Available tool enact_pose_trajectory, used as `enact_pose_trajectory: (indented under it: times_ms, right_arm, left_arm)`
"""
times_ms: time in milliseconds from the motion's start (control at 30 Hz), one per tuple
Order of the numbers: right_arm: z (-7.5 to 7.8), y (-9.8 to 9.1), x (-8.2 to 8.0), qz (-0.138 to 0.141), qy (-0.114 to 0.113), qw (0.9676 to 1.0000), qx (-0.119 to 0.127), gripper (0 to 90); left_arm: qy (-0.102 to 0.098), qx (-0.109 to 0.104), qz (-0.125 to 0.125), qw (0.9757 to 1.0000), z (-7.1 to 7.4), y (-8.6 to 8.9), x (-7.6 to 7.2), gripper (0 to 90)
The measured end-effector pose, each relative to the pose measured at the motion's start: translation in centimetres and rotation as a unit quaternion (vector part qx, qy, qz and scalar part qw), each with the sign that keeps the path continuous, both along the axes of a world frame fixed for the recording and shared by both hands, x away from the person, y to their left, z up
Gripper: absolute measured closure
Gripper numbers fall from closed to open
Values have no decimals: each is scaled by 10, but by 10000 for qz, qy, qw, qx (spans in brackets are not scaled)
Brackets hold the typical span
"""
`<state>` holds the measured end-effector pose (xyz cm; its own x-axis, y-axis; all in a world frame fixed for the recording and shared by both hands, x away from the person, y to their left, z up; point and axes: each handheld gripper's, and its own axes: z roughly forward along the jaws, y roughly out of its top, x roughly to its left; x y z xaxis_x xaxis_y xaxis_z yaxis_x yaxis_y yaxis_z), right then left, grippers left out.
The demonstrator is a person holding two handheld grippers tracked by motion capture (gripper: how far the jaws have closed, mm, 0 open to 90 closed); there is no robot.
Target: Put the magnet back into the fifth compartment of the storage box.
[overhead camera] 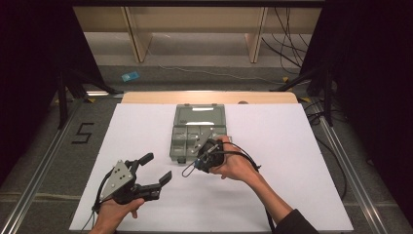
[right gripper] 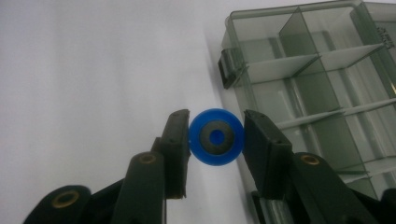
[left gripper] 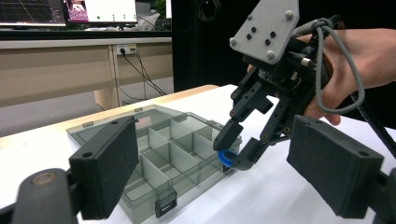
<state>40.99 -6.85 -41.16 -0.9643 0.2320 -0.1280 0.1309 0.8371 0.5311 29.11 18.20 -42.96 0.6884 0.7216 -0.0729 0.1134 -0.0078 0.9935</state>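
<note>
The right tongs [right gripper: 215,140] are clamped on a small blue ring [right gripper: 216,136], one jaw on each side of its rim, so the flat face with its dark centre looks straight back at the gripper's camera. They hold it just above the white table [overhead camera: 292,161], right beside the near corner of the open grey organizer box [overhead camera: 197,131], close to its front latch [right gripper: 228,68]. My guess is the ring is meant for one of the empty compartments, and the low angle keeps it clear of the wall. The left tongs [overhead camera: 155,169] hang spread wide and empty, well off to the side, probably so they stay out of the way.
</note>
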Motion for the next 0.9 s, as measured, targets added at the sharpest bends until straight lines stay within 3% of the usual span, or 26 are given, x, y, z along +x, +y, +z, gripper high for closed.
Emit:
enact_pose_trajectory:
  times_ms: [900]
  right_arm:
    - [8,30,21,17,-154,9996,244,625]
  left_arm:
    - [15,-14,13,10000,0,1,0,156]
